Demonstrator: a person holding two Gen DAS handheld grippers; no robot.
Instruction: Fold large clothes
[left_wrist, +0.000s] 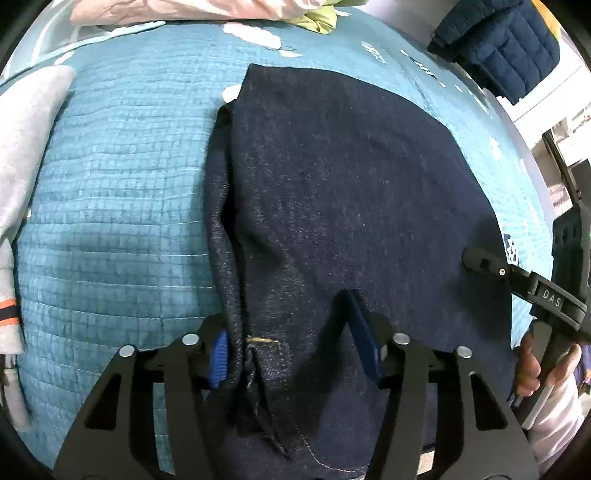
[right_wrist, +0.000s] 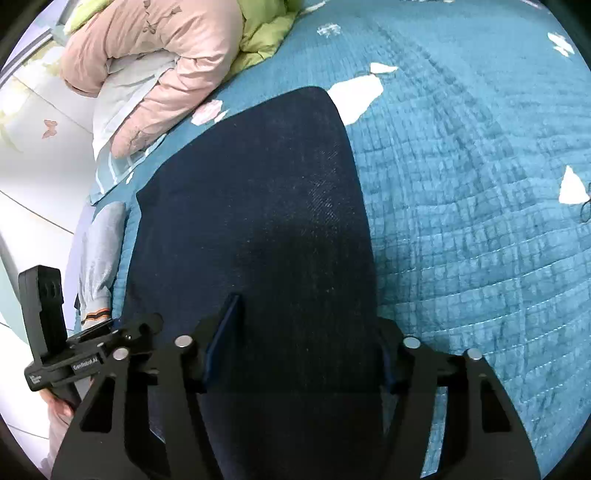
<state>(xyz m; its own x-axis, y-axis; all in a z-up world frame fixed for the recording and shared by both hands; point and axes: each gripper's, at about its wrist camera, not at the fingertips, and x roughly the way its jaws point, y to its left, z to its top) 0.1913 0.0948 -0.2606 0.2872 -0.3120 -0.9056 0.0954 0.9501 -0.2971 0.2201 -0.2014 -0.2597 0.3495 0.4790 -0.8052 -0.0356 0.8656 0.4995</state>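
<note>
Left gripper (left_wrist: 291, 354): points down at the near edge of the jeans; a bunched fold of denim sits between its blue pads (left_wrist: 218, 360); whether the pads press on it cannot be made out.
Right gripper (right_wrist: 295, 350): straddles the jeans' near end; cloth fills the gap between its fingers; one pad stands clear on the left, the other is hidden at the cloth's right edge; grip cannot be told.
Jeans (left_wrist: 332, 177): dark denim, lying flat on the bed and reaching away from both tools; a doubled seam runs along the left side in the left wrist view.
Bed cover (right_wrist: 461, 221): teal quilted cloth with white patches, bearing everything.
Grey garment (left_wrist: 26, 147): at the bed's left edge, with an orange-striped cuff; partly cut off.
Hand (left_wrist: 532, 365): grips the right tool's handle, white sleeve below; half out of frame.
Pink quilt (right_wrist: 166, 48): piled at the far end, over a green cloth (right_wrist: 262, 33).
Navy padded item (left_wrist: 506, 44): far right, off the bed; kind unclear.
Room: pale wall and floor at the borders, blurred.
</note>
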